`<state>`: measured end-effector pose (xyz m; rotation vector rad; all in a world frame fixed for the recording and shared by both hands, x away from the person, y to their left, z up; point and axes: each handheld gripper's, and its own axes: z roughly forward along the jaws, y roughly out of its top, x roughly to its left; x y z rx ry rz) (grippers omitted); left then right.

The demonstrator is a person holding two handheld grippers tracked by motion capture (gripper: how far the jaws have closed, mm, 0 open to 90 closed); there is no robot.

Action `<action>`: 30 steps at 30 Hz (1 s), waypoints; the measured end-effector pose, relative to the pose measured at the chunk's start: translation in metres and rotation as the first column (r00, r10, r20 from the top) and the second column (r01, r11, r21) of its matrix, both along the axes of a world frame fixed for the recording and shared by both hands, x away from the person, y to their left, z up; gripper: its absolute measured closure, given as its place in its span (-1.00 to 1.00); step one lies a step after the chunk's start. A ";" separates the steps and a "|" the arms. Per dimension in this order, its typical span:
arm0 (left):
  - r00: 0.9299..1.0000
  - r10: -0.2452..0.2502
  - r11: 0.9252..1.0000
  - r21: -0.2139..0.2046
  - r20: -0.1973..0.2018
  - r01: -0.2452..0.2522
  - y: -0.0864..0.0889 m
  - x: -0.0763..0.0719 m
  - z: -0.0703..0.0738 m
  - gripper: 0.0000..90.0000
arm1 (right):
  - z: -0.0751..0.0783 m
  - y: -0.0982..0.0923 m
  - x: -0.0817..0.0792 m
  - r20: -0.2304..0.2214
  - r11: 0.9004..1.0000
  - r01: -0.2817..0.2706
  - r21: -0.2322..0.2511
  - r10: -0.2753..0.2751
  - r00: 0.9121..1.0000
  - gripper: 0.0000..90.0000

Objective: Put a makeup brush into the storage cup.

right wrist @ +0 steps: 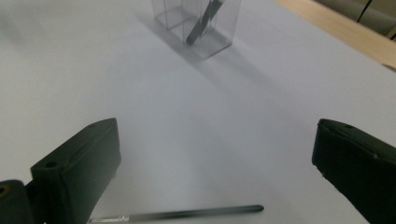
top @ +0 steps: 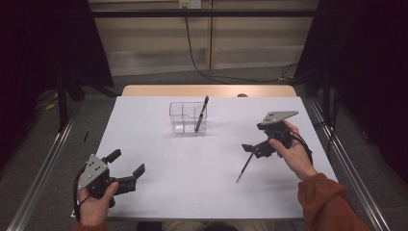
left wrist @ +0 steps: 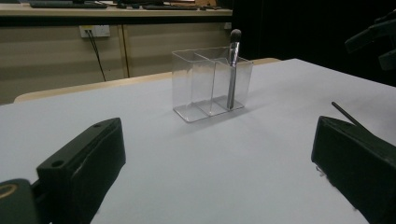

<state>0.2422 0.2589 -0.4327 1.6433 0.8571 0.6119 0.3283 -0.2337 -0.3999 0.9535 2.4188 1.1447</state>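
Right gripper (top: pixel 256 147) fingers wide over a thin brush (top: pixel 245 167) on the table (top: pixel 192 163), left gripper (top: pixel 126 166) fingers wide, clear organizer (top: pixel 187 118) holding another brush (top: pixel 201 113) well apart.

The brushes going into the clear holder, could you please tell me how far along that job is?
One brush already stands in the clear holder. The right gripper is open over a second brush lying on the table, not yet gripped. Grasping and placing it remain. The left gripper is open, holding nothing.
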 end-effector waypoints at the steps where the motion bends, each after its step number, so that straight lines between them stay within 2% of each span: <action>1: 1.000 0.000 1.000 0.000 -0.001 0.000 0.000 0.000 0.000 -0.93 | 0.000 0.001 0.001 -0.016 1.000 -0.015 -0.024 0.015 1.000 -0.99; 5: 1.000 -0.001 1.000 -0.001 -0.005 0.001 0.000 0.000 0.000 -0.93 | -0.001 0.005 0.005 -0.092 0.994 -0.074 -0.085 0.067 0.994 -0.97; 8: 1.000 -0.001 1.000 0.000 -0.003 0.001 0.000 0.000 0.000 -0.93 | -0.002 0.006 0.008 -0.156 0.988 -0.115 -0.100 0.099 0.983 -0.96; 10: 1.000 0.000 1.000 0.003 -0.003 0.000 0.000 0.000 0.000 -0.93 | -0.004 0.007 0.009 -0.178 0.983 -0.135 -0.124 0.112 0.978 -0.96; 12: 1.000 0.001 1.000 0.000 -0.005 -0.001 0.000 0.001 -0.001 -0.93 | -0.005 0.007 0.010 -0.178 0.975 -0.162 -0.155 0.134 0.975 -0.96; 14: 1.000 0.002 1.000 0.004 -0.004 -0.002 0.000 0.001 -0.001 -0.93 | -0.006 0.007 0.012 -0.208 0.969 -0.179 -0.170 0.143 0.968 -0.95; 16: 1.000 0.001 1.000 0.006 -0.005 -0.001 0.001 0.002 -0.001 -0.93 | -0.008 0.008 0.014 -0.227 0.959 -0.205 -0.194 0.159 0.961 -0.94; 19: 1.000 0.001 1.000 0.004 -0.003 -0.001 0.000 0.002 -0.001 -0.93 | -0.013 0.012 0.018 -0.273 0.943 -0.243 -0.229 0.177 0.946 -0.92; 21: 1.000 0.001 1.000 0.008 -0.004 -0.001 0.001 0.002 -0.001 -0.93 | -0.014 0.014 0.019 -0.280 0.931 -0.259 -0.256 0.185 0.942 -0.90; 24: 1.000 0.001 1.000 0.009 -0.004 -0.001 0.001 0.002 -0.001 -0.93 | -0.016 0.016 0.023 -0.301 0.917 -0.292 -0.271 0.207 0.931 -0.89; 25: 1.000 0.000 1.000 0.010 -0.005 0.000 0.001 0.002 -0.001 -0.93 | -0.016 0.016 0.023 -0.307 0.910 -0.304 -0.282 0.215 0.927 -0.88; 26: 1.000 -0.001 1.000 0.013 -0.003 0.001 0.001 0.002 -0.001 -0.93 | -0.017 0.017 0.024 -0.319 0.900 -0.325 -0.290 0.230 0.920 -0.87; 27: 1.000 -0.001 1.000 0.015 -0.005 0.001 0.001 0.002 -0.002 -0.93 | -0.017 0.017 0.025 -0.323 0.898 -0.325 -0.297 0.226 0.919 -0.87; 28: 1.000 -0.003 1.000 0.016 -0.005 0.003 0.001 0.003 -0.002 -0.93 | -0.017 0.018 0.026 -0.336 0.889 -0.342 -0.304 0.235 0.912 -0.88; 30: 1.000 -0.002 1.000 0.011 -0.007 0.002 0.000 0.003 -0.002 -0.93 | -0.017 0.019 0.027 -0.340 0.879 -0.355 -0.317 0.244 0.908 -0.87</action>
